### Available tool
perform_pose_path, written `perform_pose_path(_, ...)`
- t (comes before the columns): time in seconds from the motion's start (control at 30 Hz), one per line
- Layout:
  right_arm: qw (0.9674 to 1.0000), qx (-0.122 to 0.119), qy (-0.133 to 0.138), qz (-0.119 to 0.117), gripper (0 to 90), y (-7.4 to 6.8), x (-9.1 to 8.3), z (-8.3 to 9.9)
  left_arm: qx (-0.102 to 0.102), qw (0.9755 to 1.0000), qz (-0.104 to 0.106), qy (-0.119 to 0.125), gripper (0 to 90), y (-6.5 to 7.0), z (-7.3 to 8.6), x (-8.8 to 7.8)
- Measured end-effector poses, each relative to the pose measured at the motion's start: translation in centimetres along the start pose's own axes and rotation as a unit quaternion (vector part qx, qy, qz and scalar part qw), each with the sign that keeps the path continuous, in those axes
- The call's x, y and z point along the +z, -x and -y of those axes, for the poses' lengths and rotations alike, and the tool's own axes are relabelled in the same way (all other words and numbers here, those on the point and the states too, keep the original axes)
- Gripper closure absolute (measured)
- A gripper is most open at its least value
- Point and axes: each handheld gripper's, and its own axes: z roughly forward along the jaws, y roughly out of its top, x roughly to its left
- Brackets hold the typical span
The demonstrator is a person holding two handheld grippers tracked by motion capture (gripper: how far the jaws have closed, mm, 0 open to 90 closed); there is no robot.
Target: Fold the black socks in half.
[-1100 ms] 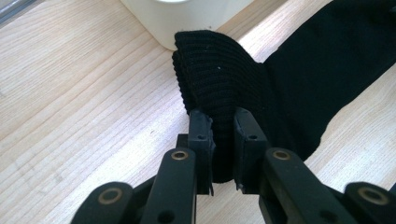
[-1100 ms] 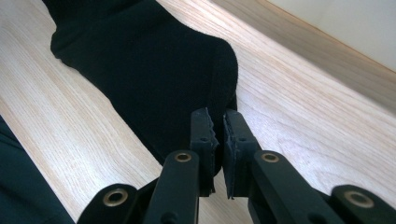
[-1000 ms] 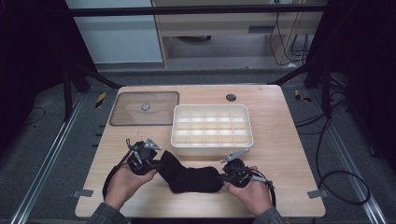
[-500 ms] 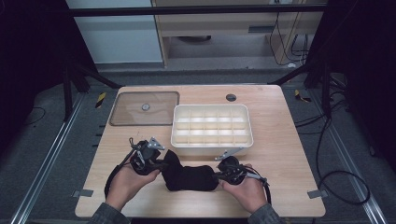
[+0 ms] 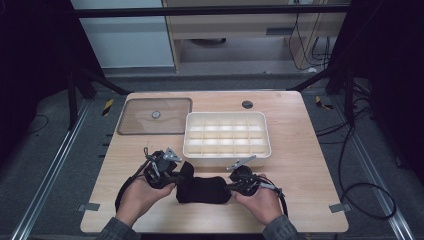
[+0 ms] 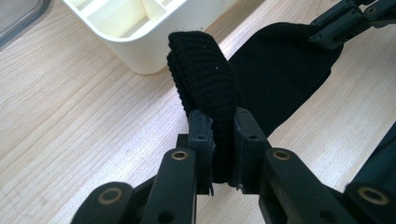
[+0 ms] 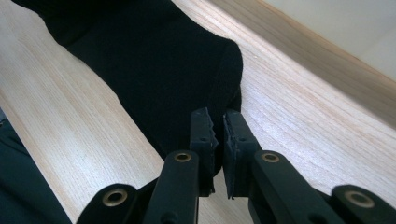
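Left claw [image 6: 223,140] clamps black sock [image 6: 280,74] cuff; right claw [image 7: 219,140] pinches toe, sock between.

From my seat, the sock [image 7: 154,70] runs off the top edge of the right gripper view, and my left hand-held gripper [image 6: 219,140] hides the cuff fold it pinches. The tray [image 6: 135,28] is cropped too.

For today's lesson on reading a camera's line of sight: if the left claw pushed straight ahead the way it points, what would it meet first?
Past the black sock it grips, the left claw would probably meet the white compartment box first, though depth is uncertain.
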Motion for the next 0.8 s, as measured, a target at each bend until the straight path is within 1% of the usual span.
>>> perform_pose_path(0.2,1.0,-0.002,-0.004,-0.003,84.1,-0.1,0.2,-0.2,0.008,0.9999,0.006,-0.001,79.4,0.4,-0.3,0.1)
perform_pose_path(0.27,1.0,-0.001,-0.005,-0.006,84.1,-0.1,0.2,-0.3,0.007,0.9999,0.008,-0.001,79.5,0.5,-0.4,0.1)
perform_pose_path(0.47,0.9999,0.0,-0.004,-0.01,84.0,-0.1,0.3,-0.3,0.017,0.9998,0.01,-0.006,79.5,1.0,-0.8,0.4)
perform_pose_path(0.63,0.9999,0.001,-0.004,-0.009,84.1,-0.1,0.3,-0.3,0.02,0.9997,0.012,-0.005,79.5,1.2,-1.0,0.5)
perform_pose_path(0.73,1.0,0.0,-0.004,-0.008,84.0,-0.1,0.2,-0.3,0.021,0.9997,0.012,-0.009,79.4,1.3,-1.0,0.7)
perform_pose_path(0.8,1.0,-0.003,-0.004,-0.008,84.0,-0.2,0.2,-0.3,0.02,0.9997,0.014,-0.007,79.4,1.3,-1.1,0.7)
